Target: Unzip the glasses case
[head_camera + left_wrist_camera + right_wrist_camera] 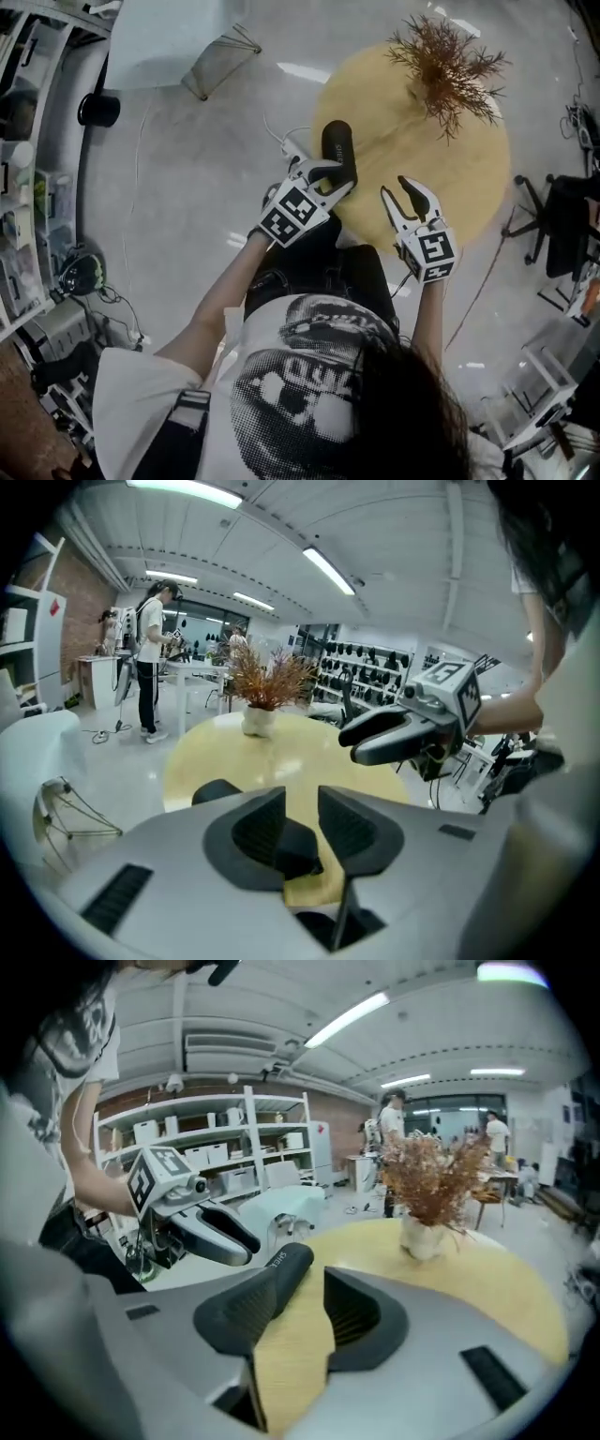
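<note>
- The glasses case (337,141), black and long, lies at the left edge of the round yellow table (469,178), with its near end pointing towards the person.
- No view shows the zip pull. Finding it comes first, and I judge it sits along a side seam.
- The left gripper (333,173) has its jaws drawn narrow round the case's near end. In its own view the dark case (298,847) fills the gap low between them, so it looks pinched there.
- That hold should stay firm and low, keeping the case down on the table so it does not slide when the zip is tugged.
- The right gripper (396,187) hovers just to the right, its jaws spread wide and empty with only the tabletop between them. From its own view the case (286,1265) lies just past its left jaw.
- It needs to come in from the side, close on the small pull alone and draw along the seam, not upward.
- The dried plant (445,66) stands well apart and is no obstacle.
</note>
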Demonstrator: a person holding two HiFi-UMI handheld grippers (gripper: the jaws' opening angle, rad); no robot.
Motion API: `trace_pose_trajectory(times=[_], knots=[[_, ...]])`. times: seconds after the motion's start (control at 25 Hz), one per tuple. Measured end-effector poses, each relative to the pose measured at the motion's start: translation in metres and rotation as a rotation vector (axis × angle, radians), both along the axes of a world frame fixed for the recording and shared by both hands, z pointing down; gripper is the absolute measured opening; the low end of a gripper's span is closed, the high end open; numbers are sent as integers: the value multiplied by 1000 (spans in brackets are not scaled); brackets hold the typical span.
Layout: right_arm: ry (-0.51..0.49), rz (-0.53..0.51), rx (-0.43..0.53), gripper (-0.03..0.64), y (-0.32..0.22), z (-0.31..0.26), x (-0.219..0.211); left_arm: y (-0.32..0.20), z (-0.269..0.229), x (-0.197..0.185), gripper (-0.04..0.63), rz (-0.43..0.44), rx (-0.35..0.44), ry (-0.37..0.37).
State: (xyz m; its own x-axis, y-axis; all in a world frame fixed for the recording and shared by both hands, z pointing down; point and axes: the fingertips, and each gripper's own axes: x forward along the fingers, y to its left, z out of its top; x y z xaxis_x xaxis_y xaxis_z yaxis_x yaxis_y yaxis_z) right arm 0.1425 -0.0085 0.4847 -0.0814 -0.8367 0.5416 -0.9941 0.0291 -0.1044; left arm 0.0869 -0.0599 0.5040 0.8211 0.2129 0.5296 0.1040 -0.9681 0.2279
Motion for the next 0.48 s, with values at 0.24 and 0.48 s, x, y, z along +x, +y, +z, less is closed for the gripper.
trace_pose_trajectory(times=[0.24, 0.48], knots=[[-32, 196, 43, 115, 48, -15, -3, 39, -10, 12, 109, 112, -50, 22], [-31, 311, 91, 100, 97, -27, -21, 84, -23, 10, 108, 203, -38, 61]])
